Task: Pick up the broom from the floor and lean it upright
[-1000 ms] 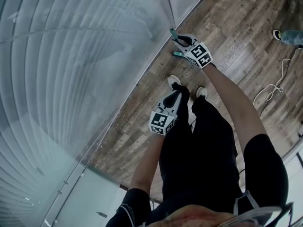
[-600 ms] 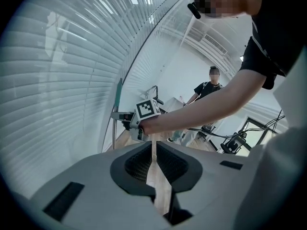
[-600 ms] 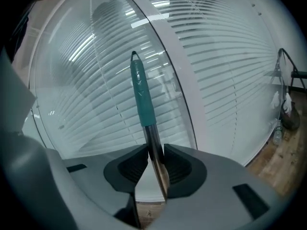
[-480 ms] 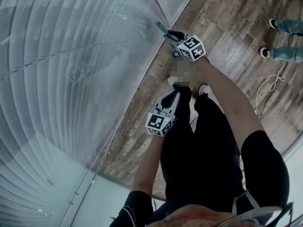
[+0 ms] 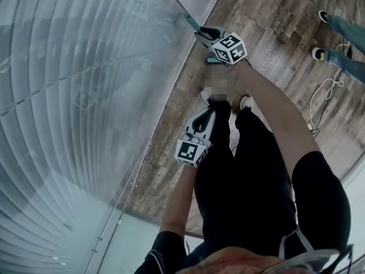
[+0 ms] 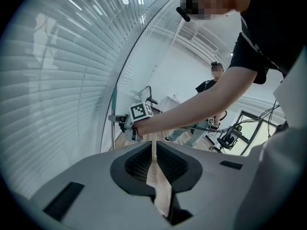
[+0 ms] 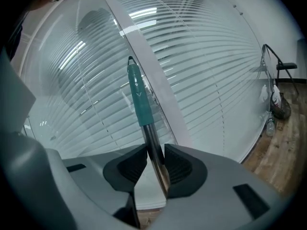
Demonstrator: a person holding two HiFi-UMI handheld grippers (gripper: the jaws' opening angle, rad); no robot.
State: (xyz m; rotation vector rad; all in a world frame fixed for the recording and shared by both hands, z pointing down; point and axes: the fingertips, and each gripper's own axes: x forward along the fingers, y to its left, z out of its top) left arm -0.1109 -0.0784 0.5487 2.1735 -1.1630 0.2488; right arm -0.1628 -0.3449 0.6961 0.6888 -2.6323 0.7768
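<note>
The broom's handle stands upright against the blind-covered glass wall. Its teal grip tops a metal shaft that passes between the jaws of my right gripper. Those jaws have just been opening; the shaft rests by the right pad with a gap on the left. In the head view the teal tip pokes out past the right gripper at the wall. The left gripper hangs lower by the legs, its jaws nearly together with nothing between. The broom's head is hidden.
The glass wall with blinds fills the left side. Wooden floor runs to the right, with a white cable and another person's feet. A chair frame stands by the far wall.
My right gripper has carried the handle's top up and left to the blind wall. The left gripper has stayed by the legs. Another person's feet have come further into the top right.
</note>
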